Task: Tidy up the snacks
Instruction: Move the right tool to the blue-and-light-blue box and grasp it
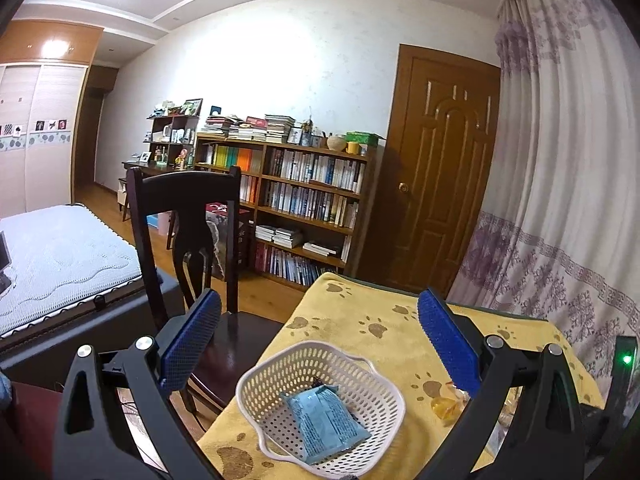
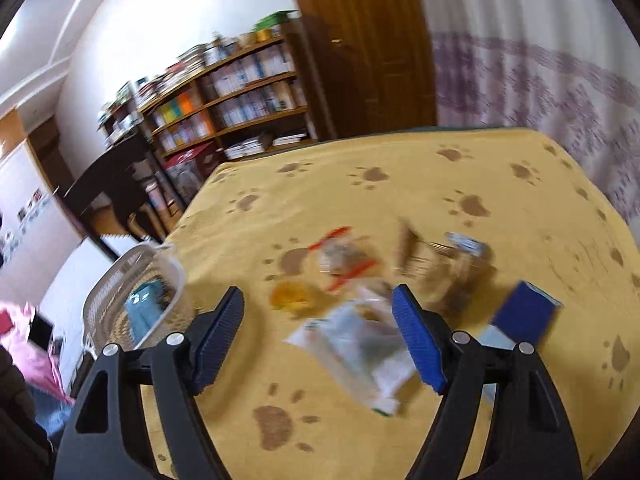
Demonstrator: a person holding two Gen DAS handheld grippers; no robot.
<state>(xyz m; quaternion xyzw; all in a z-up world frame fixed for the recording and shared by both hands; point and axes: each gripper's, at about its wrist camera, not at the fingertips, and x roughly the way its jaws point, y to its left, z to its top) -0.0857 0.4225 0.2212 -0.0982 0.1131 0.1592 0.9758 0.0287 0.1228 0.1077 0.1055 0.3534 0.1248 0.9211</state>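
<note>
A white perforated basket [image 1: 372, 412] [image 2: 120, 280] stands near the left edge of a table under a yellow paw-print cloth [image 1: 360, 320] [image 2: 400, 184]. A light blue snack packet [image 1: 324, 420] [image 2: 142, 312] lies inside it. My left gripper [image 1: 320, 320] hovers open above the basket, holding nothing. My right gripper [image 2: 318, 308] is open over a white snack bag [image 2: 360, 352]. Beyond it, blurred, lie a clear packet with red ends [image 2: 344, 260], an orange-yellow sweet [image 2: 290, 296] [image 1: 444, 406], a brownish packet [image 2: 452, 264] and a dark blue box [image 2: 524, 312].
A dark wooden chair [image 1: 188, 216] [image 2: 116, 184] stands against the table's left side. A bed [image 1: 60, 260] lies further left. A full bookshelf [image 1: 304, 200], a wooden door [image 1: 440, 180] and a patterned curtain [image 1: 560, 200] are behind the table. The right wrist view is motion-blurred.
</note>
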